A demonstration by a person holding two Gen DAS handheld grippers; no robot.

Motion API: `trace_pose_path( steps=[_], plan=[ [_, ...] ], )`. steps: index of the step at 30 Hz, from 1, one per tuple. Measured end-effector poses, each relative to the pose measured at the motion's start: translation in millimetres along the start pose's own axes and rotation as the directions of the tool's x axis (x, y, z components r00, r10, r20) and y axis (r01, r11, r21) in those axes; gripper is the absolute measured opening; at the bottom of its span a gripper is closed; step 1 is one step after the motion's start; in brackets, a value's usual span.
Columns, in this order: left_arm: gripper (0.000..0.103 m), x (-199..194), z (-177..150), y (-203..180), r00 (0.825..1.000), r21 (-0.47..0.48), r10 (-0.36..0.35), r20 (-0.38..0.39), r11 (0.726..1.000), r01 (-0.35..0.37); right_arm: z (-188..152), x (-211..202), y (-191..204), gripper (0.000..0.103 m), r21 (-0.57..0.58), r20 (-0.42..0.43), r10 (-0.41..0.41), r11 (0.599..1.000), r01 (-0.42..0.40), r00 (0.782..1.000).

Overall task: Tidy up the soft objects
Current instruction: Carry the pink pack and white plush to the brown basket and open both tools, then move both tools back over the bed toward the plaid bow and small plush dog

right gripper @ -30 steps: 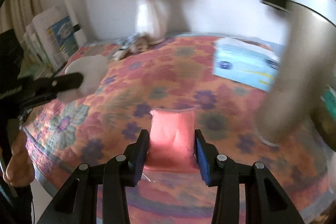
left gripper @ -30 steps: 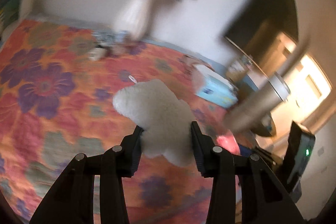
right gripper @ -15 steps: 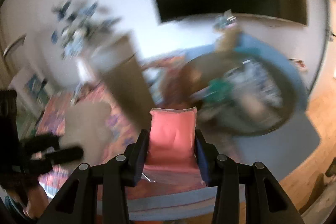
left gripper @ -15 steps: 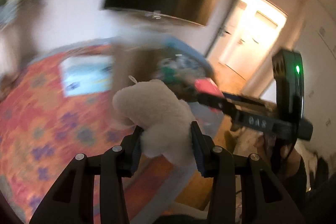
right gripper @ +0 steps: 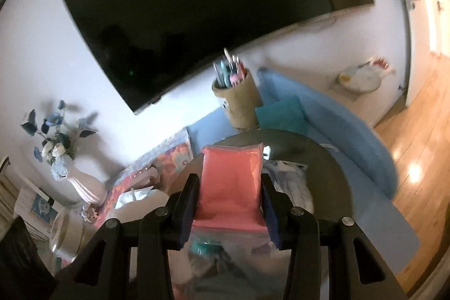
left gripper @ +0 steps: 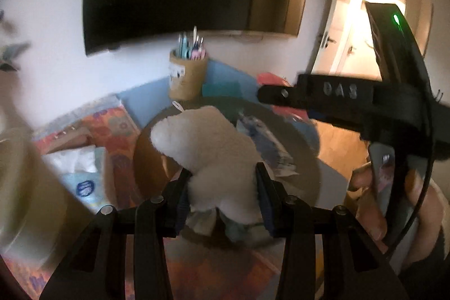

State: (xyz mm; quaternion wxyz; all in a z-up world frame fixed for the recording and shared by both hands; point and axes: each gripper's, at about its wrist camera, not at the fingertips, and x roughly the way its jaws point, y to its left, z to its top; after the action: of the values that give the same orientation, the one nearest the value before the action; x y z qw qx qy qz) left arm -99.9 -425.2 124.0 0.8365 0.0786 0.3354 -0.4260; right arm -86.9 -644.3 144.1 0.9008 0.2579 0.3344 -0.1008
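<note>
My left gripper (left gripper: 222, 183) is shut on a fluffy white plush toy (left gripper: 209, 151) and holds it above a round dark basket (left gripper: 305, 156) that holds several soft items. My right gripper (right gripper: 230, 189) is shut on a pink soft packet in clear plastic (right gripper: 232, 187) and holds it over the same basket (right gripper: 332, 167). The right gripper also shows in the left wrist view (left gripper: 332, 96), to the right and above the basket, with the pink packet partly hidden behind it.
A brown pen holder (left gripper: 188, 75) stands behind the basket on a blue surface (right gripper: 343, 123). A tissue pack (left gripper: 81, 173) lies on the floral cloth (left gripper: 112, 137) at left. A white vase of blue flowers (right gripper: 81, 182) stands further left. A dark TV (right gripper: 197, 4) hangs on the wall.
Both grippers have swung right from the floral cloth to over the round basket, each still holding its object. The view now faces the TV and pen holder.
</note>
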Motion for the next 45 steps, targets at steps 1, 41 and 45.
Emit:
trace_pose_path(
  steps=[1,41,45],
  plan=[
    [0.039,8.6,2.1,0.9,1.0,-0.006,-0.003,-0.011,1.0,0.003,5.8,11.5,-1.7,0.042,0.005,-0.026,0.015,1.0,-0.015,1.0],
    [0.081,-156.7,-112.5,121.1,0.988,-0.099,0.14,0.061,0.986,-0.133,-170.4,-82.0,122.9,0.07,-0.4,-0.074,0.183,0.895,-0.197,0.98],
    [0.081,-167.2,-121.3,171.8,0.972,-0.197,0.231,0.044,0.956,-0.218,-176.1,-81.1,188.3,0.087,-0.507,-0.085,0.233,0.827,-0.244,0.969]
  ],
)
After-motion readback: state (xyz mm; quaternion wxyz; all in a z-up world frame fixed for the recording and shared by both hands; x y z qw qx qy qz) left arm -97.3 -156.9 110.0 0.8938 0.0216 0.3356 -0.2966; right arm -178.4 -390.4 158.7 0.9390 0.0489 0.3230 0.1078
